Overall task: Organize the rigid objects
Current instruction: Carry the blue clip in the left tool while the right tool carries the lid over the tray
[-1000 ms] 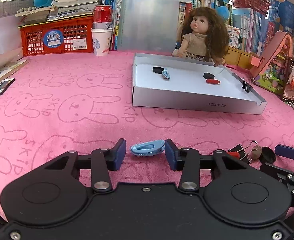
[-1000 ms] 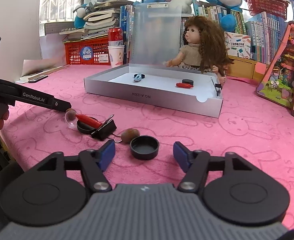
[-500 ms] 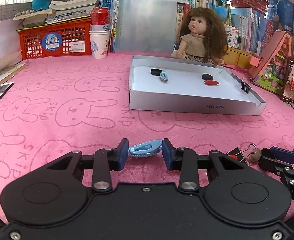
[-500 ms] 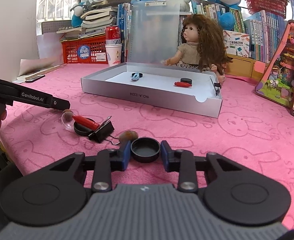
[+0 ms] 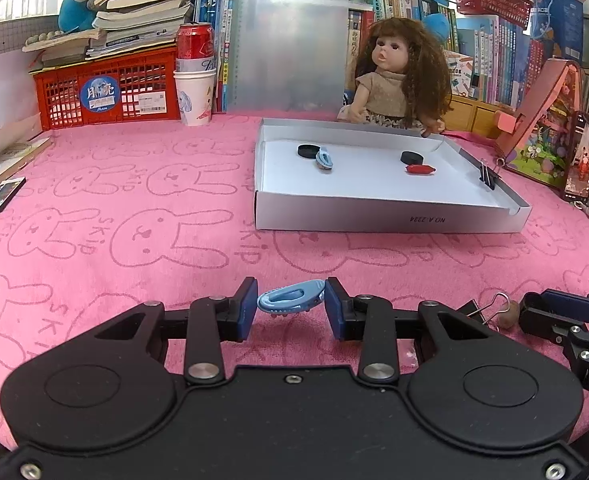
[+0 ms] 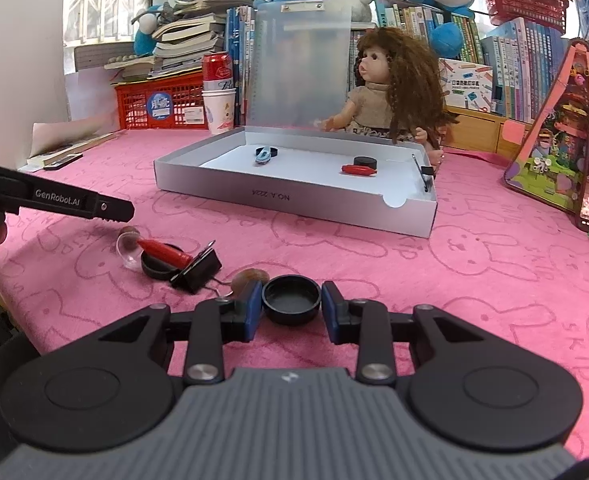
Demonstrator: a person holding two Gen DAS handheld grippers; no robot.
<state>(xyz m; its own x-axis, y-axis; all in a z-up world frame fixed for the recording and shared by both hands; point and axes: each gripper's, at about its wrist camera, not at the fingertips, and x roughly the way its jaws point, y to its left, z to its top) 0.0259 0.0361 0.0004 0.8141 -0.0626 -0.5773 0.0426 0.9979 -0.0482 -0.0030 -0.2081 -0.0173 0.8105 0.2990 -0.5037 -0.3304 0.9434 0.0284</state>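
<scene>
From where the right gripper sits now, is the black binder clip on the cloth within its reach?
Probably not yet: the right gripper is shut on a black cap. The binder clip lies unobstructed just beyond its left finger.

Left gripper (image 5: 290, 306): matte black housing; two round raised discs either side of the body; blue rubber pads (image 5: 248, 309) on black angular fingers; silver pivot rivets on each linkage arm; small screws at centre top and at lower corners of the housing.

Right gripper (image 6: 291, 307): same linkage layout; black arms, blue pads (image 6: 253, 312), silver rivets; central housing grey with fine vertical ribbing and a small pale logo near its top edge; black round discs at either side.

From the right wrist view, the left unit's side shows white "GenRobot.AI" lettering on a tapering black bar; one small screw near its tip.
</scene>
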